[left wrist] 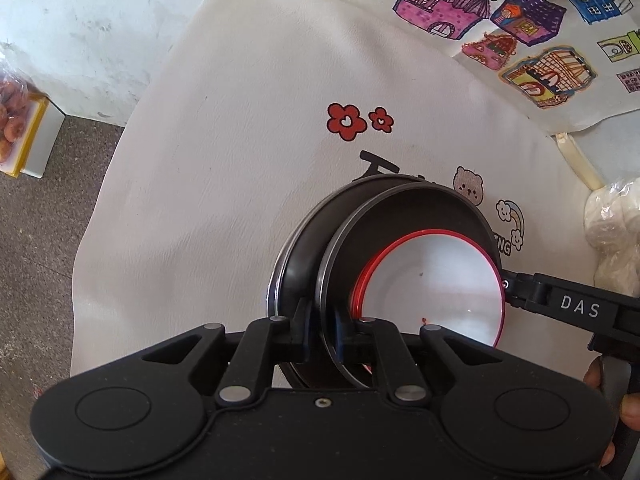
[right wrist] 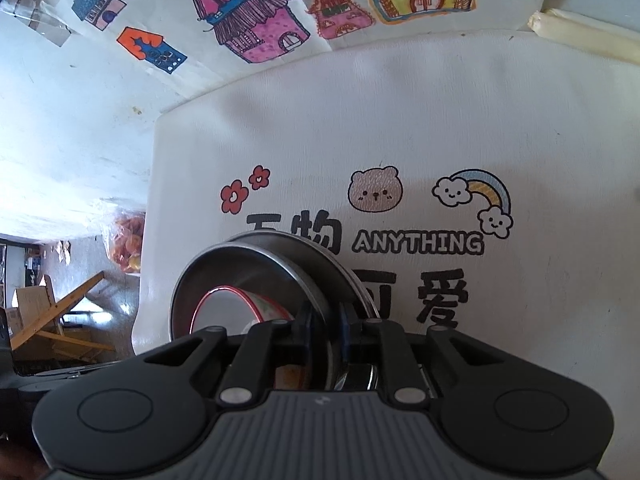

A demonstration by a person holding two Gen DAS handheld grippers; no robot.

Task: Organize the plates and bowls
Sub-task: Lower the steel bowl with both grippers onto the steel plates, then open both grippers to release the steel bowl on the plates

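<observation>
Fingers [left wrist: 304,320] of both grippers pinch the steel bowl's [left wrist: 404,208] rim between them.

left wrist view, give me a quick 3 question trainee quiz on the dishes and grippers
1. True or false: the red-rimmed bowl sits inside the upper metal dish.
2. Multiple choice: the left gripper is shut on
A. the rim of the upper metal dish
B. the red-rimmed bowl alone
C. the tablecloth
3. Short answer: from which side of the left wrist view does the right gripper reach the dishes?

Key: 1 true. 2 A, one finger on each side of the rim. 3 From the right side, at the rim of the upper metal dish and bowl; a lower metal dish lies beneath.
</observation>
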